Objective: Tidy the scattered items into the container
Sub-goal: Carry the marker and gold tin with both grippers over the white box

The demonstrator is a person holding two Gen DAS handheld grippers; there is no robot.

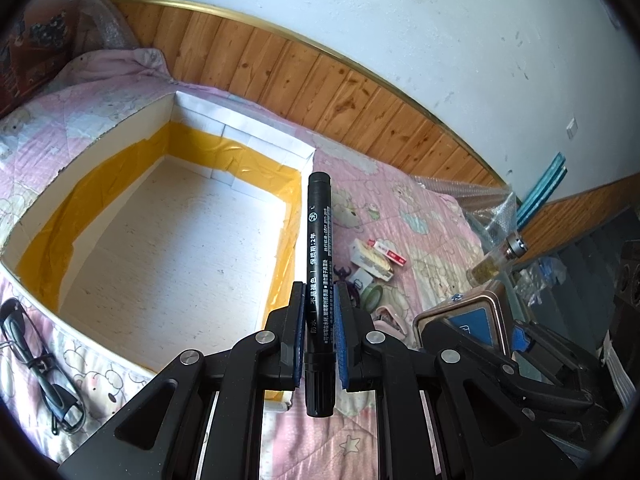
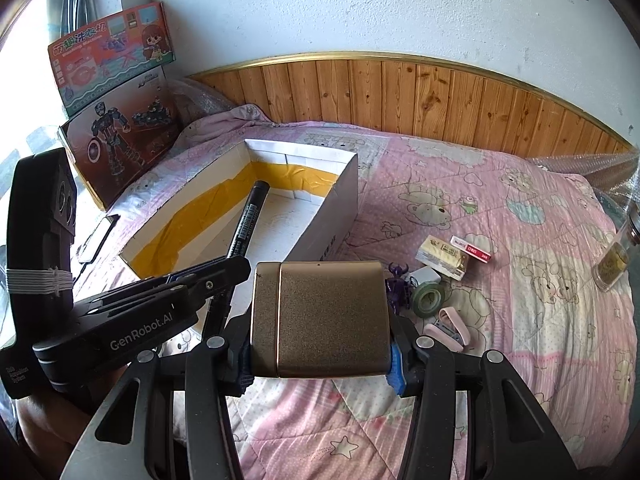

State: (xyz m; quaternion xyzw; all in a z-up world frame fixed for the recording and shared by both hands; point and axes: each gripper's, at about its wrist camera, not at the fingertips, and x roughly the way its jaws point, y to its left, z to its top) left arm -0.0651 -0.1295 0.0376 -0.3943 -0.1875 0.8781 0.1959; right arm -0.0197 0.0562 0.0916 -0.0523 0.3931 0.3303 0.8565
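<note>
From my seat I see toy boxes (image 2: pixel 116 92) leaning at the left wall; the open white container (image 2: pixel 340 196) on a pink quilt (image 2: pixel 520 240); my left gripper (image 1: pixel 319 308) clamped on a black marker (image 1: pixel 317 240) at its rim; my right gripper (image 2: pixel 320 364) gripping a bronze case (image 2: pixel 324 320); scattered items (image 2: pixel 440 280) beside; wood panelling (image 2: pixel 440 92) behind.

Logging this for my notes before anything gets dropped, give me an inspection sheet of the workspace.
Surface: pink quilt on a bed.
Job's things: open box, empty; black marker; bronze case.
Clutter: tape roll, small packets, purple toy, pink clip, glass jar.
Claws: left claw shut on the marker; right claw shut on the case.
Cables: black cord beside the box.
Surroundings: wood panelling, toy cartons.
</note>
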